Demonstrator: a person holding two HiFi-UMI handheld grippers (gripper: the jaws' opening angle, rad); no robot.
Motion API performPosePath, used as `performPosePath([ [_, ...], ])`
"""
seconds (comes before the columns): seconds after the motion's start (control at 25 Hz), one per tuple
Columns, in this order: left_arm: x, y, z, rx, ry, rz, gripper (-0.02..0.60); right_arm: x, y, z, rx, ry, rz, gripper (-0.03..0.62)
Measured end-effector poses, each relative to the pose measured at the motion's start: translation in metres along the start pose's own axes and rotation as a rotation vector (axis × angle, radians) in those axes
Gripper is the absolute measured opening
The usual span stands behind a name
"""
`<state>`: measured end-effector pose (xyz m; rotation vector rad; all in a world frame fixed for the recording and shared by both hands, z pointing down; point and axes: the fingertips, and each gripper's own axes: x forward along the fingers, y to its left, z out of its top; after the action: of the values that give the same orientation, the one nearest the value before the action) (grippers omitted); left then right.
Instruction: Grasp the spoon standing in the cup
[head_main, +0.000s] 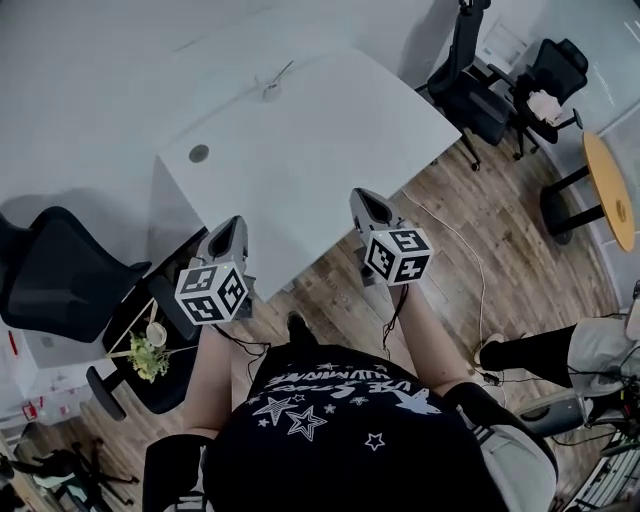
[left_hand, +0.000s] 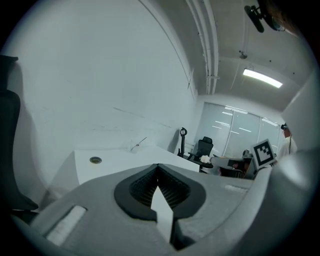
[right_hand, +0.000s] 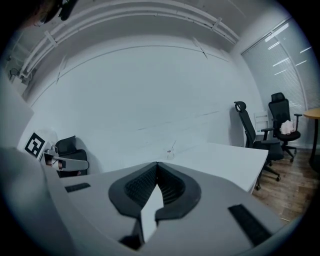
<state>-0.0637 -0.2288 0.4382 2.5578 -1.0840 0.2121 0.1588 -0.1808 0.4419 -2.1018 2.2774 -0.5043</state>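
A small clear cup (head_main: 270, 92) stands near the far edge of the white table (head_main: 300, 170), with a thin spoon (head_main: 283, 70) leaning out of it. The left gripper view shows the cup (left_hand: 134, 147) tiny and far off, and so does the right gripper view, with the cup (right_hand: 170, 153) beyond the jaws. My left gripper (head_main: 232, 224) hovers at the table's near left edge, its jaws shut with nothing in them (left_hand: 158, 165). Over the near right edge my right gripper (head_main: 362, 196) is shut and empty too (right_hand: 157, 164). Both point toward the cup from well short of it.
A round grommet (head_main: 199, 153) sits in the table's left part. Black office chairs stand at the left (head_main: 60, 275) and back right (head_main: 470, 85). A round wooden table (head_main: 612, 190) is at the right, and another person's leg (head_main: 540, 352) shows beside it. A cable (head_main: 470, 255) runs along the wooden floor.
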Motion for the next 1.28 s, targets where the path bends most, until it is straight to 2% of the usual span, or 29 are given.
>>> performPosePath([
  [0.4, 0.012, 0.042, 0.019, -0.031, -0.026, -0.036, 0.008, 0.033, 0.015, 0.001, -0.018, 0.024, -0.039, 0.009],
  [0.6, 0.008, 0.049, 0.027, -0.012, -0.045, -0.046, 0.008, 0.039, 0.018, 0.009, -0.036, 0.018, -0.048, 0.009],
  [1.0, 0.019, 0.067, 0.038, -0.015, -0.058, 0.014, 0.008, 0.084, 0.009, 0.021, -0.005, 0.014, -0.005, 0.009],
  [1.28, 0.055, 0.081, 0.051, -0.022, -0.055, 0.081, 0.008, 0.138, -0.016, 0.031, 0.024, 0.023, 0.050, 0.009],
])
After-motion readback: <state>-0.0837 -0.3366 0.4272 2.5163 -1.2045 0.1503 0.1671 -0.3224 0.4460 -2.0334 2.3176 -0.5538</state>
